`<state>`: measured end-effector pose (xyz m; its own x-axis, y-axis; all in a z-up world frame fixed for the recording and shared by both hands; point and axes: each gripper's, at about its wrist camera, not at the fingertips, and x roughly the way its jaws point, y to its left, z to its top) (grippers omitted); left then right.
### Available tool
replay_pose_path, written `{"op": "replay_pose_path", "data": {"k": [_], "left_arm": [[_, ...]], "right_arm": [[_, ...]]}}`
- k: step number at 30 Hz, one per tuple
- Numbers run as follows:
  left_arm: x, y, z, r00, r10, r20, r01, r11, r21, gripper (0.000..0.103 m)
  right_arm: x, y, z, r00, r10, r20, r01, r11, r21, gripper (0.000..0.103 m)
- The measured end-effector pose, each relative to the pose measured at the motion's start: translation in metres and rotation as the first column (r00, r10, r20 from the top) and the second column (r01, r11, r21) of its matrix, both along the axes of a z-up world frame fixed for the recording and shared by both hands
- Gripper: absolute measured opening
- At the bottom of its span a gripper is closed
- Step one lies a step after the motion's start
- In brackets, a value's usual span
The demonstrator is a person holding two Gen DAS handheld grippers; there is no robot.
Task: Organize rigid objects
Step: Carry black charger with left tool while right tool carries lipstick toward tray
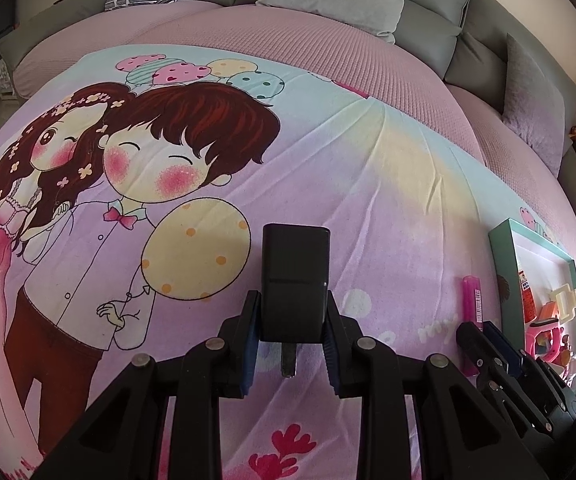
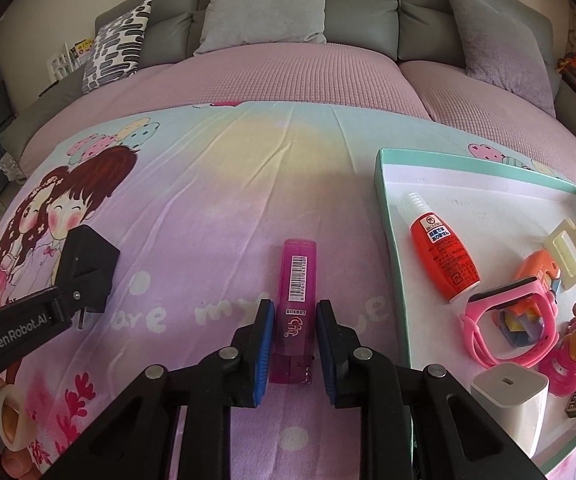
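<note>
A black plug adapter [image 1: 293,280] sits upright between the pads of my left gripper [image 1: 291,308], which is shut on it; a metal prong shows below it. The right wrist view shows the same left gripper [image 2: 66,304] and adapter [image 2: 88,268] at the left, just above the cartoon-print blanket [image 2: 208,208]. A pink translucent stick with a barcode [image 2: 297,272] lies lengthwise on the blanket. My right gripper [image 2: 293,312] is shut on its lower half, with both blue pads against its sides. In the left wrist view, the stick [image 1: 472,300] and right gripper [image 1: 481,334] are at the right.
A teal-rimmed white box lid [image 2: 383,200] lies at the right. It holds a red bottle [image 2: 443,256], a cream hair clip [image 2: 567,252], a pink watch [image 2: 515,320], a white charger [image 2: 511,396] and small trinkets. A cream object [image 2: 12,420] lies at the lower left. Sofa cushions [image 2: 264,8] are behind.
</note>
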<state>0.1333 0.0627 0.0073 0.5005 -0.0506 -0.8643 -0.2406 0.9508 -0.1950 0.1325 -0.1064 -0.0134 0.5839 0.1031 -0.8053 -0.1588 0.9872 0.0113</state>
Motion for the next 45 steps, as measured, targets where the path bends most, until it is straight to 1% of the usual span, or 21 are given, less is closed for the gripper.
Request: {"op": "replay_pose_path", "data": {"k": [7, 18, 26, 31, 33, 36, 38, 45], "left_arm": [[0.006, 0.000, -0.002, 1.000, 0.020, 0.007, -0.020, 1.000, 0.016, 0.030], [0.017, -0.013, 0.000, 1.000, 0.017, -0.005, -0.016, 0.991, 0.131, 0.030], [0.014, -0.014, 0.004, 1.000, 0.020, -0.009, -0.019, 0.991, 0.131, 0.030], [0.014, -0.020, 0.008, 1.000, 0.001, 0.004, -0.001, 0.995, 0.100, 0.030], [0.014, -0.023, 0.013, 1.000, -0.009, 0.014, 0.008, 0.995, 0.099, 0.030], [0.012, -0.028, 0.023, 0.999, -0.021, 0.040, 0.017, 0.994, 0.105, 0.030], [0.010, -0.031, 0.031, 0.998, -0.030, 0.061, 0.023, 0.995, 0.101, 0.030], [0.002, -0.044, 0.063, 0.988, -0.061, 0.144, 0.045, 0.993, 0.113, 0.030]], "right_arm": [[0.000, 0.003, -0.003, 1.000, 0.004, 0.008, -0.004, 0.999, -0.032, 0.023], [0.000, 0.004, -0.003, 1.000, 0.015, 0.012, -0.014, 0.999, -0.038, 0.023], [-0.001, -0.005, 0.002, 1.000, 0.013, -0.001, -0.013, 0.999, 0.034, 0.021], [-0.002, -0.012, 0.005, 1.000, 0.005, -0.001, -0.005, 0.997, 0.081, 0.021], [-0.003, -0.015, 0.008, 1.000, 0.003, 0.005, -0.003, 0.995, 0.104, 0.021], [-0.004, -0.019, 0.014, 1.000, -0.002, 0.016, -0.001, 0.989, 0.147, 0.021], [-0.006, -0.022, 0.020, 0.999, -0.009, 0.030, 0.004, 0.988, 0.154, 0.021], [-0.017, -0.042, 0.052, 0.992, -0.053, 0.112, 0.030, 0.980, 0.194, 0.021]]}}
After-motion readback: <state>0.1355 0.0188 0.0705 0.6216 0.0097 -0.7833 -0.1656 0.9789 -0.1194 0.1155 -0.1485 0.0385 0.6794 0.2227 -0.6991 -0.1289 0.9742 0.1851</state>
